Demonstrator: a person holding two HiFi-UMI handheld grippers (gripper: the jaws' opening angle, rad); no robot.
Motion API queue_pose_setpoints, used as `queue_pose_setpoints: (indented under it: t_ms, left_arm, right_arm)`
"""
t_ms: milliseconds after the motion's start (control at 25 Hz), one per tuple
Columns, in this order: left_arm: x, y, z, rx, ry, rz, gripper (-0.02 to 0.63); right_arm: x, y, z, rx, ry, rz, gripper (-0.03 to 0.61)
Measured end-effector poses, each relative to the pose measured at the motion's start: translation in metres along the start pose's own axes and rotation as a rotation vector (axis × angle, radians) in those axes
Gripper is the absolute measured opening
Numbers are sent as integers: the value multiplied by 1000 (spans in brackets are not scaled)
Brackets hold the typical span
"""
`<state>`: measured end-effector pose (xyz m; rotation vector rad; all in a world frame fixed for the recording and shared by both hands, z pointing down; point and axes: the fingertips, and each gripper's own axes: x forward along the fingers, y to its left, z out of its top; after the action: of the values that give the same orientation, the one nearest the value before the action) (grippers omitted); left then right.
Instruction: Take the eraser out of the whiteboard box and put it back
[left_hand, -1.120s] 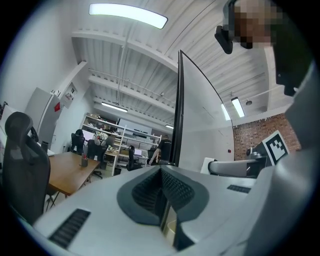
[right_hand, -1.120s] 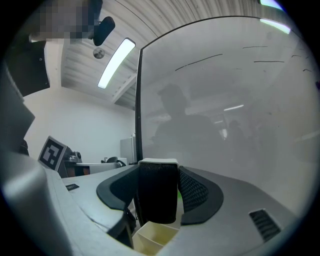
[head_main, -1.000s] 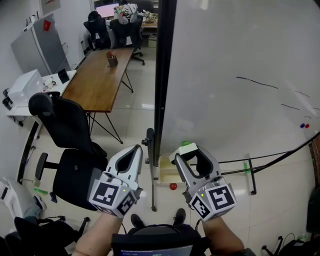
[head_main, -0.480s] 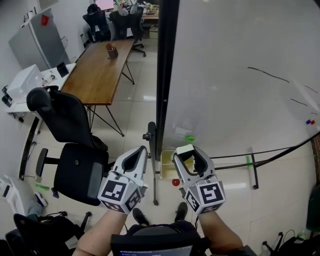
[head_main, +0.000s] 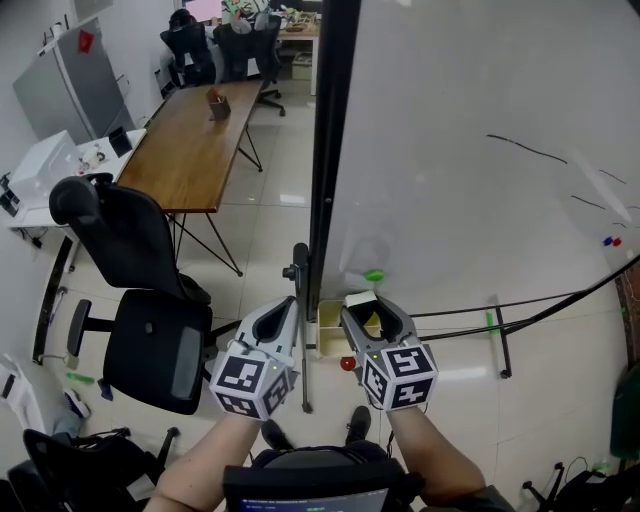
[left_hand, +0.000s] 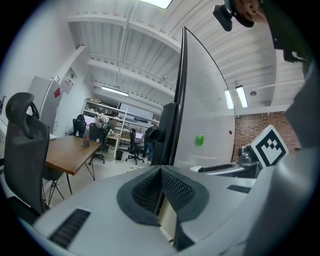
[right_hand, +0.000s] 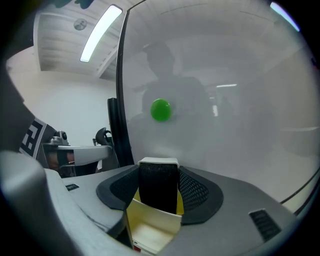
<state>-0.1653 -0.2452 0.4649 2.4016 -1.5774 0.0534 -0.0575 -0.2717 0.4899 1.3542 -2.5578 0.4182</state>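
Just above cream box (right_hand: 150, 231), blocky black felt eraser (right_hand: 158, 196) in mesh-padded right gripper (right_hand: 159, 183).

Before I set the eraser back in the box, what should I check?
1. Right gripper clamped on eraser: ok.
2. Whiteboard box open, directly beneath eraser: ok.
3. Box floor free: cannot tell, only part shows and that part is bare.
4. Eraser's depth in box: cannot tell, its lower end is hidden behind the front wall.
5. Left gripper shut, empty, off to the box's side: ok.
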Motion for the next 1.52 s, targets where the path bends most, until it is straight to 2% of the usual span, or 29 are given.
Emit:
queue_pose_setpoints:
  t_ms: [360,600,880,1120,1520]
  left_arm:
    - [-7,-2,-16,0,50,19,31]
    - [-12,-12,-20,5,81,17,31]
    - [-6,-16,-27,64,117,20,31]
    - [-12,-13,-25,50,106,47,31]
    - [-22,-24,-20,45,91,31,31]
  right_arm:
    - [-3,8,-17,1,128,-12,262]
    - [-5,9,-28,50,210,-34,262]
    - [-3,12,-37,-17,298,-74,261]
    - [-3,13,-41,2,351,-73,261]
    - [-6,17,-44,36,400,-66,261]
